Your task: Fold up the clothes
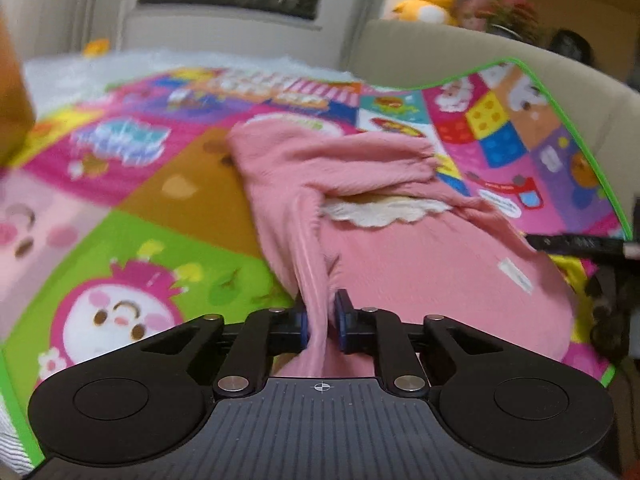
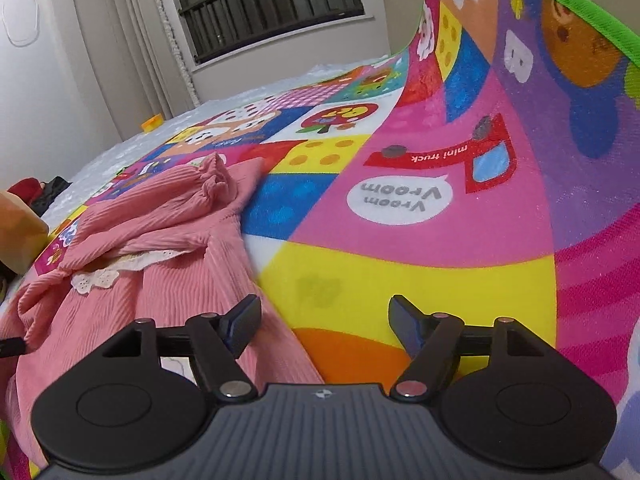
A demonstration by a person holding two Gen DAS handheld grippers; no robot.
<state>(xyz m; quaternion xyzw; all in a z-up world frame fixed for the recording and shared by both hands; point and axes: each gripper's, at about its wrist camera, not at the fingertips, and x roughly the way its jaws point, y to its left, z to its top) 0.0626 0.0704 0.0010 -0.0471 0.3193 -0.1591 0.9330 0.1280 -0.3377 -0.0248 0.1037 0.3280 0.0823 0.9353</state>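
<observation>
Garment: a pink ribbed top (image 1: 400, 248) with a cream lace collar (image 1: 376, 208) lies on a colourful cartoon play mat (image 1: 132, 200); one sleeve is drawn up off the mat towards the left camera.
Left claw: the left claw (image 1: 322, 328) is pinched narrow on that pink sleeve, with the fabric running between its blue pads (image 1: 344, 320).
Right claw: the right claw (image 2: 324, 320) stands wide and holds nothing; its left finger sits over the garment's edge, its right finger over bare mat.
Only in the left wrist view: a yellow plush toy (image 1: 428, 0) and pink flowers (image 1: 504, 10) sit on a beige headboard or sofa back behind the mat; a white care label (image 1: 516, 276) shows on the pink fabric; a black part of the other tool (image 1: 576, 244) enters from the right edge, at the garment's far side.
Only in the right wrist view: a frilled cuff (image 2: 214, 178) lies folded over the body of the top; the mat shows a red truck and a bubble reading "Vroom Vroom" (image 2: 398, 200); the mat's right side curves upward, edged in green.
Both views: a dark barred window (image 2: 272, 4) on the far wall, and an orange-brown object (image 2: 18, 232), too blurred to identify, at the left edge.
</observation>
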